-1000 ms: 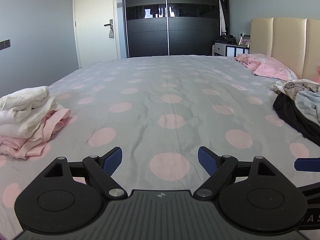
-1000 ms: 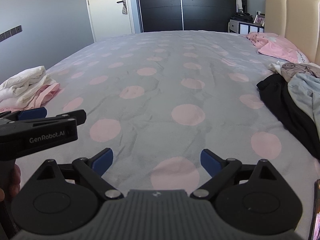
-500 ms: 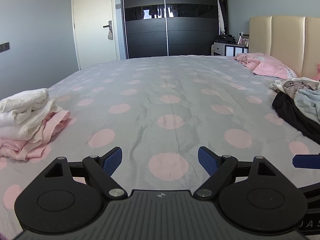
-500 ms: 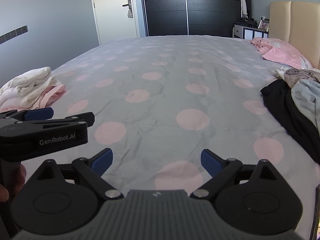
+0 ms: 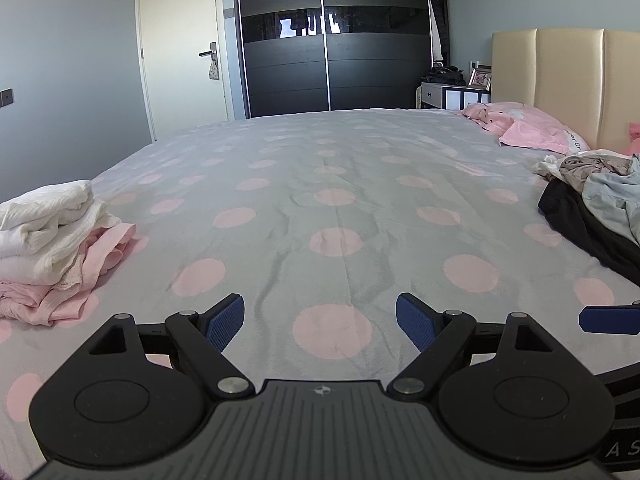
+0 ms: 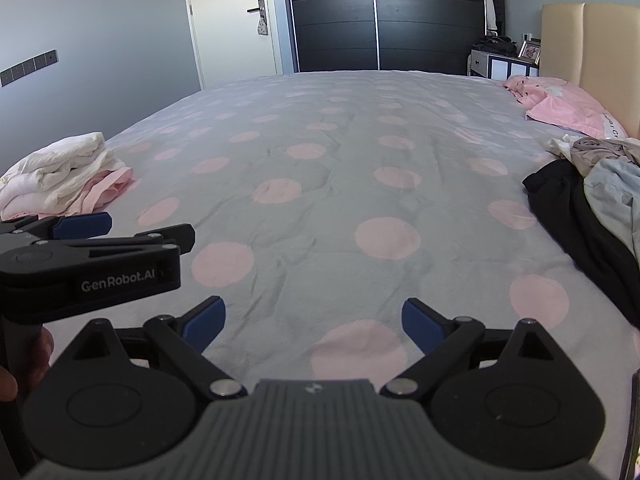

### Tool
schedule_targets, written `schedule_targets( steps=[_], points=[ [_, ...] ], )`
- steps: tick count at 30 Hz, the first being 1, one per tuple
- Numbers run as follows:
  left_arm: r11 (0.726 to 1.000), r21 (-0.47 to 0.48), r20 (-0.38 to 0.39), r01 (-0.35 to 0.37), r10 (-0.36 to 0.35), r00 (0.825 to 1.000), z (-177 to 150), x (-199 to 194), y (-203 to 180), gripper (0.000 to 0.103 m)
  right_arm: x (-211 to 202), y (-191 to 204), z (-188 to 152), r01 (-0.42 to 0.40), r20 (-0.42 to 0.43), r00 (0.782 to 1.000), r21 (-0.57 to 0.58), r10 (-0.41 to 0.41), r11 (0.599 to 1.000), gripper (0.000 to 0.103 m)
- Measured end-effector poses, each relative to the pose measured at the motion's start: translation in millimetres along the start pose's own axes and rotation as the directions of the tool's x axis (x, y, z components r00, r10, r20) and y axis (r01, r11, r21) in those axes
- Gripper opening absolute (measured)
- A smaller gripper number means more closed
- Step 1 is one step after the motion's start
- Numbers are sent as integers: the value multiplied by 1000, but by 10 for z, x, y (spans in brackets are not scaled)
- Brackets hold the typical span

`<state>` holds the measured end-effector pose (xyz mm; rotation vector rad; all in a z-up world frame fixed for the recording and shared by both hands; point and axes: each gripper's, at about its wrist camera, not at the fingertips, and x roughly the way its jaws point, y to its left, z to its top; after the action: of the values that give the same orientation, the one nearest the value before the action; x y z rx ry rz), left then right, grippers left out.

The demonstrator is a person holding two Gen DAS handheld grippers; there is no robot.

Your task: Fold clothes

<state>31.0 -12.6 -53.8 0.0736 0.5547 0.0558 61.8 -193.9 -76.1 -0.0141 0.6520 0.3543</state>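
Two hand-held grippers hang low over the bed (image 5: 332, 184), each with its blue-padded jaws spread apart and nothing between them: the left hand-held gripper (image 5: 320, 322) and the right hand-held gripper (image 6: 314, 322). In the right wrist view the left one shows side-on at the lower left, and part of a hand (image 6: 24, 360) shows beneath it, mostly cut off by the frame.

Two groups of clothes lie on the bed. To the front left of both hand-held grippers sits one folded stack (image 5: 52, 240), white pieces on top of pink ones; how many garments it holds cannot be counted. To the front right lies one loose heap (image 5: 592, 196), with a black piece lowest, a pale blue one and a beige-grey one above it, and a scrap of white at the far edge; the frame cuts the heap off on the right. One pink pillow (image 5: 528, 130) lies farther off by the headboard (image 5: 560, 76).

Between stack and heap, straight ahead of both hand-held grippers, the grey sheet with pink dots lies open and wide, only lightly creased, up to the far edge before the dark wardrobe (image 5: 336, 36).
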Motion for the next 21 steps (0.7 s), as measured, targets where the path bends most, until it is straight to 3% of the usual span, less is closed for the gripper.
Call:
schedule_targets(
  steps=[21],
  points=[
    [1000,18,-3,10,-10,1000,1,-28,-51,83,-25,26,-22,-3,0,1000,-7,3,1000,96]
  ],
)
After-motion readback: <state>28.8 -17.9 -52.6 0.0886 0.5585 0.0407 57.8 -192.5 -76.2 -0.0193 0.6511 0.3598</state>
